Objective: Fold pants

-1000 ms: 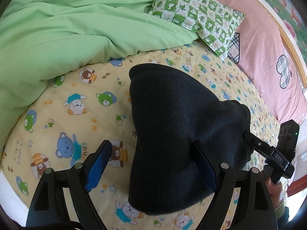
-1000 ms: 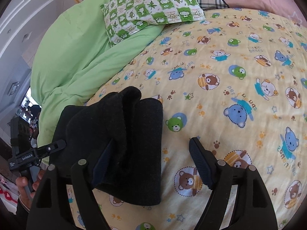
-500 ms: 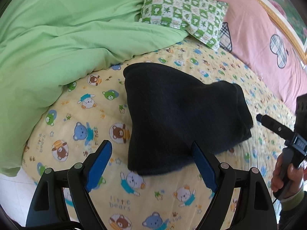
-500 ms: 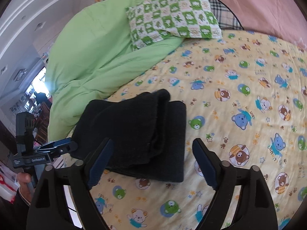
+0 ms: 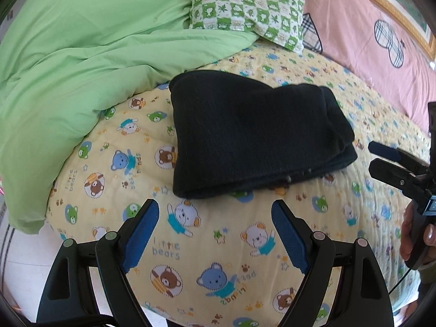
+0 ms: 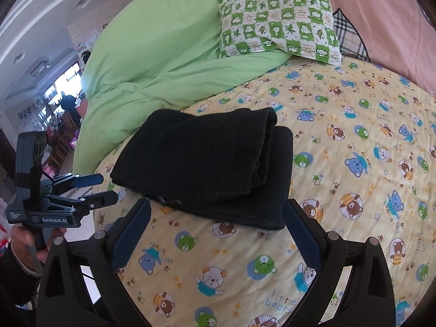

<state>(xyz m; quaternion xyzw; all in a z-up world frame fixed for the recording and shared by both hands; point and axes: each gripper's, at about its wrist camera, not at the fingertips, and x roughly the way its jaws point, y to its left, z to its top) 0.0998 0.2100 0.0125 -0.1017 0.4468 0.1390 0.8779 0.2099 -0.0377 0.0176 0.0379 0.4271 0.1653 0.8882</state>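
Note:
The black pants (image 5: 253, 133) lie folded in a thick stack on the yellow bear-print bedsheet (image 5: 212, 250). They also show in the right wrist view (image 6: 207, 163). My left gripper (image 5: 215, 231) is open and empty, a short way in front of the stack's near edge. My right gripper (image 6: 215, 229) is open and empty, just in front of the stack. In the left wrist view the right gripper (image 5: 381, 158) is at the far right. In the right wrist view the left gripper (image 6: 100, 188) is at the far left.
A green duvet (image 5: 90, 62) is bunched on the left side of the bed. A green-and-white checked pillow (image 5: 248, 8) lies behind the pants. A pink headboard cover (image 5: 381, 43) runs along the far right. The bed's edge and floor (image 5: 16, 259) are at lower left.
Both grippers have let go of the pants and pulled back. The stack now lies flat on the sheet, farther from both cameras.

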